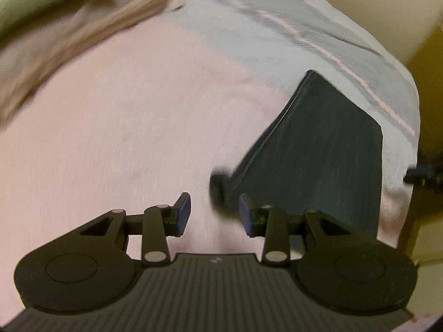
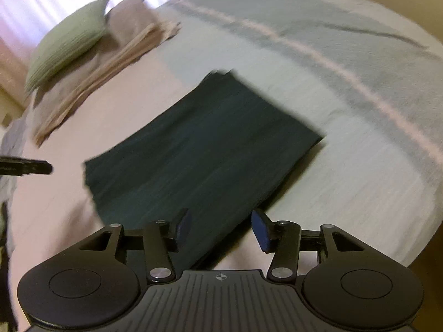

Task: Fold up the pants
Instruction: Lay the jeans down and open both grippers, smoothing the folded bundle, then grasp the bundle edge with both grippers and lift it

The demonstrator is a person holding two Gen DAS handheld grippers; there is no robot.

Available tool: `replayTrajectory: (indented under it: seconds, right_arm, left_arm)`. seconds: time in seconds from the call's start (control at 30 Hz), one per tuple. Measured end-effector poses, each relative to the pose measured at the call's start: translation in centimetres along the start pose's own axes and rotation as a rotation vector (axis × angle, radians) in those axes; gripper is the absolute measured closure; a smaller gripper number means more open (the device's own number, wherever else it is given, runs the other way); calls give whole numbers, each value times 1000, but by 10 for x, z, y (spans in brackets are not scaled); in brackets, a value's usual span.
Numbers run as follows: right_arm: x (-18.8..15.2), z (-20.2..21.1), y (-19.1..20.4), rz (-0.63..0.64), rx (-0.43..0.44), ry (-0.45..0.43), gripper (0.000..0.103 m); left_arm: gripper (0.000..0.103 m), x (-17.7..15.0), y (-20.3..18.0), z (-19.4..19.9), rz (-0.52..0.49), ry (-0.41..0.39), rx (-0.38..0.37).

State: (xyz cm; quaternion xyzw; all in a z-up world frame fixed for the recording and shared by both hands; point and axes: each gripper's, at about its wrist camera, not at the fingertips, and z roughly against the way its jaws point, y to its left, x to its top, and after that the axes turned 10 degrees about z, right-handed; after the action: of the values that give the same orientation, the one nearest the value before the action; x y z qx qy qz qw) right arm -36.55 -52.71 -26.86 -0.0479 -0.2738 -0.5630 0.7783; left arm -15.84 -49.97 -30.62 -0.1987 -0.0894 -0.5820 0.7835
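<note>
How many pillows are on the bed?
1. A green pillow lies at the far left end of the bed, leaning on a pile of beige folded cloth, beyond the dark folded pants. More may lie out of view.

Soft dim indoor light, motion blur, fisheye-warped edges.
</note>
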Motion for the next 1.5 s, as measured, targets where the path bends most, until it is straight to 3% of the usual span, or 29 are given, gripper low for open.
replayTrajectory:
  seconds: [0.23, 0.53, 0.67, 0.73, 0.8, 0.9, 1.0, 1.17, 1.3, 1.33, 1.43, 1.5]
  right_arm:
    - [-2, -9, 34, 151, 24, 73, 56]
    - [51, -31, -30, 312, 51, 114, 55]
    - [76, -73, -69, 384, 130, 178, 55]
    - [86, -94, -82, 417, 162, 200, 55]
    - [90, -112, -92, 461, 207, 228, 55]
    - [92, -120, -99, 526, 267, 248, 55]
    - [91, -113, -105, 527, 294, 243, 55]
    - [86, -114, -125, 467, 292, 251, 55]
    - [83, -108, -140, 412, 140, 262, 55]
    - [83, -98, -139, 452, 132, 236, 55]
    - [68, -61, -116, 748, 134, 140, 54]
    - [52, -48, -100, 971, 136, 103, 45]
  left_arm:
    - [70, -46, 22, -14, 241, -5, -41]
    - [72, -26, 6, -76, 472, -8, -160]
    - [81, -11, 9, -97, 594, -43, -93]
    - [84, -3, 8, -94, 598, -84, -38]
    - [93, 4, 9, -81, 617, -153, 43]
    - [94, 5, 16, -57, 671, -220, 127]
    - [91, -9, 3, -31, 661, -231, 156]
    - [90, -55, -59, -35, 597, -152, 63]
    - [89, -90, -94, -77, 565, -79, 40]
    - [89, -94, -100, -83, 547, -79, 50]
    - [88, -104, -104, -81, 559, -117, 63]
    - [84, -110, -108, -68, 540, -140, 87]
